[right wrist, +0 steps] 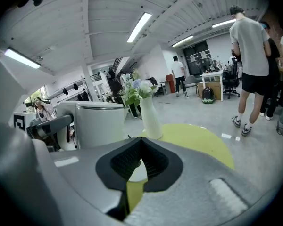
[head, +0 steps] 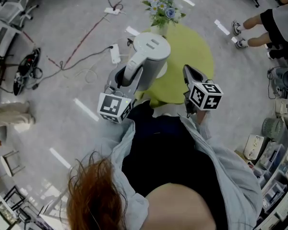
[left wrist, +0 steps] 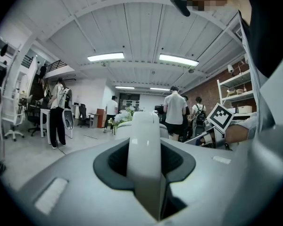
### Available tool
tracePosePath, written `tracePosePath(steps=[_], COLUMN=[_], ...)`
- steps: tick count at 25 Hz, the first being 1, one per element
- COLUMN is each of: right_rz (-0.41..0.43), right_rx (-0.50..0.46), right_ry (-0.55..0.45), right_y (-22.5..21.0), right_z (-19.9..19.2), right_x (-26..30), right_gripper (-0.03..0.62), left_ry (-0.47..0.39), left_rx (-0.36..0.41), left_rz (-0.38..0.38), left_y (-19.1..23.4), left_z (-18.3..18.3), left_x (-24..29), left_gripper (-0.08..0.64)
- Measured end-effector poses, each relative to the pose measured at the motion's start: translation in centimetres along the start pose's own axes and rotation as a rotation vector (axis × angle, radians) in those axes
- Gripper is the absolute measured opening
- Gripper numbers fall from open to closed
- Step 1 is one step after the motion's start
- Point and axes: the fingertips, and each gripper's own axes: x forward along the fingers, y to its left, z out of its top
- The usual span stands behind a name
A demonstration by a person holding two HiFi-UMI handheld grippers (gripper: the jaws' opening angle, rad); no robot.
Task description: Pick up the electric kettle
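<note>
The white electric kettle (head: 152,51) is over the near left edge of the round yellow-green table (head: 194,51). My left gripper (head: 127,80) is shut on its curved handle (head: 134,70). In the left gripper view the handle (left wrist: 145,145) fills the space between the jaws of that gripper (left wrist: 144,173), and both pads press on it. My right gripper (head: 189,75) hovers over the table to the right of the kettle, apart from it. Its fingertips meet, with nothing between them (right wrist: 140,145). From that side the kettle (right wrist: 100,124) stands upright to the left.
A white vase of flowers (head: 162,11) stands on the table's far side, close behind the kettle. A white disc (head: 162,71) peeks out under the kettle. Cables and power strips (head: 114,54) lie on the floor to the left. People (head: 273,23) stand at the right.
</note>
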Motion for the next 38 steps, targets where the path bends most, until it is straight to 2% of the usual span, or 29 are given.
tracePosePath(steps=[9,15,24,30,38], right_rz=[0.101,0.151,0.205,0.219,0.215], right_rx=[-0.075,-0.110,-0.137,-0.151,-0.162], right_ry=[0.029,0.033,0.019,0.010,0.002], right_y=[1.7,3.0,4.8,5.5,5.6], right_z=[0.4,0.5,0.8,0.9,0.9], right_x=[2.1,2.9,3.7,3.7,3.4], right_gripper=[0.002,0.002,0.002,0.002,0.002], left_ry=[0.001,0.033,0.043,0.032,0.001], left_rx=[-0.022,-0.033,-0.119,-0.151,-0.138], left_rz=[0.244,0.419,0.667,0.695,0.637], left_y=[2.9,5.2,8.4,9.2,9.0], left_z=[-0.1,-1.1,-2.6,-3.1,-2.4], left_x=[-5.3,-9.4,-14.8,-15.6,-14.4], left_gripper=[0.143,0.143,0.143,0.143,0.143])
